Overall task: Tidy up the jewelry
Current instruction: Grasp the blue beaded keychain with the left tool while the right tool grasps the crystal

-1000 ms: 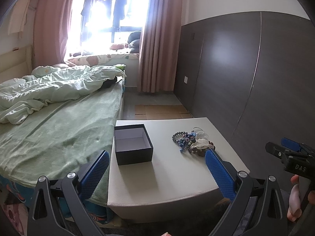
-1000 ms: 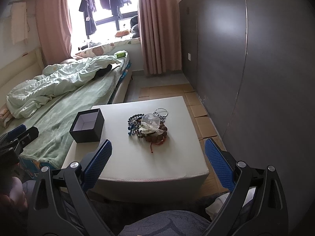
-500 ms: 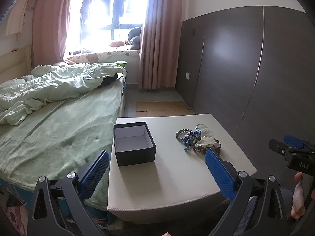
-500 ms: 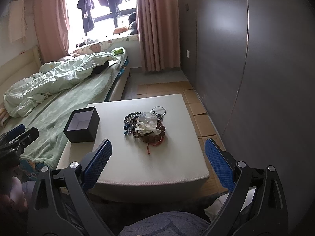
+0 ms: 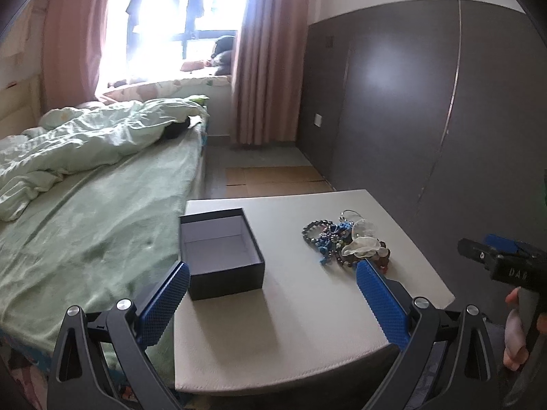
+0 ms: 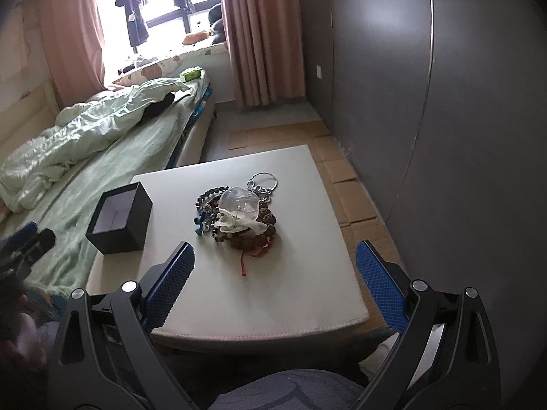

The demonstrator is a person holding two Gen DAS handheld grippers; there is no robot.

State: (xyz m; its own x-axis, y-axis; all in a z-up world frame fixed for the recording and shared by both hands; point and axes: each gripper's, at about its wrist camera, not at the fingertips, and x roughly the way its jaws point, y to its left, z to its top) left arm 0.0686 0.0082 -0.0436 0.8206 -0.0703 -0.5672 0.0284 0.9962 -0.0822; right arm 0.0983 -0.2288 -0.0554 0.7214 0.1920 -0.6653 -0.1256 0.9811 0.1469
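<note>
A pile of jewelry [image 6: 237, 215] lies on the white table [image 6: 290, 290]: beaded bracelets, a clear white piece on top, a metal ring, a red cord. It also shows in the left wrist view [image 5: 345, 242]. An open, empty black box [image 5: 220, 253] stands on the table's left side; it also shows in the right wrist view [image 6: 119, 217]. My left gripper [image 5: 271, 290] is open and empty above the table's near edge. My right gripper [image 6: 275, 270] is open and empty, short of the pile. Each gripper shows at the edge of the other's view.
A bed [image 5: 85, 212] with green bedding lies along the table's left side. A dark panelled wall [image 6: 444, 119] runs on the right. Cardboard sheets [image 6: 345, 174] cover the floor beyond the table. Pink curtains [image 5: 270, 68] hang by the window.
Both grippers have moved forward, closer to the table; the box and the jewelry pile look larger. Nothing on the table has moved. Both stay open.
</note>
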